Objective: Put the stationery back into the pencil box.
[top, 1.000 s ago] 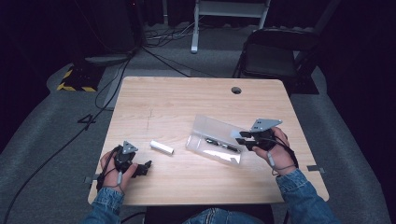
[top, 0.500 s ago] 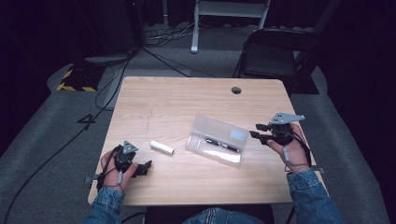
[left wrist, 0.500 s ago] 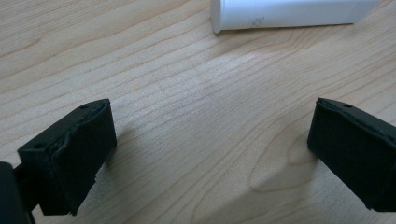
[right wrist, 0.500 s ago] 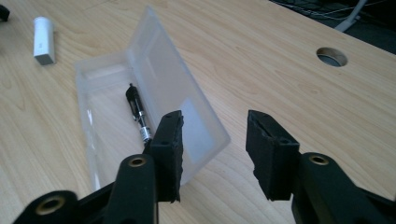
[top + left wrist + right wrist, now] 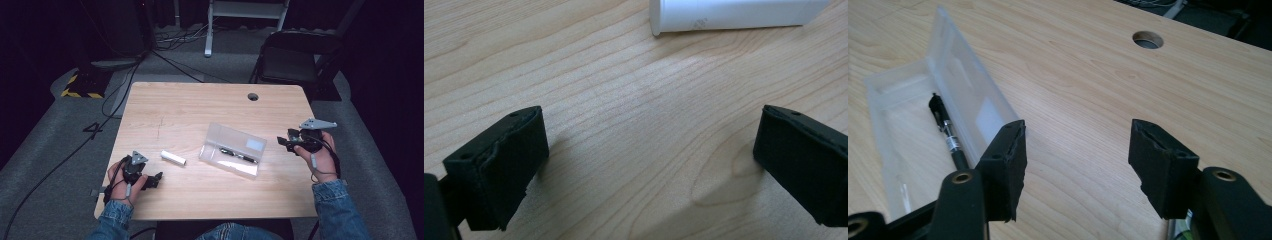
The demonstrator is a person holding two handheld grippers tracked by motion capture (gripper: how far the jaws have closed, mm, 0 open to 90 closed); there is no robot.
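Note:
A clear plastic case (image 5: pixel 233 148) lies open in the middle of the wooden table (image 5: pixel 200 107), with a black pen (image 5: pixel 239 155) inside; the case (image 5: pixel 908 125) and pen (image 5: pixel 948 137) also appear in the right gripper view. A white tube (image 5: pixel 173 158) lies left of the case, and its end (image 5: pixel 734 15) shows at the top of the left gripper view. My right gripper (image 5: pixel 286 142) sits near the table's right edge, apart from the case; its jaws have just been opening and hold nothing. My left gripper (image 5: pixel 152 181) rests open at the front left, short of the tube.
A round cable hole (image 5: pixel 253 96) sits in the table's far right part. A dark chair (image 5: pixel 295 60) stands behind the table, with cables and a yellow-black striped box (image 5: pixel 80 85) on the floor at the left.
My right gripper has drawn back to the right, away from the clear case, and its jaws have spread apart. The left hand has stayed put.

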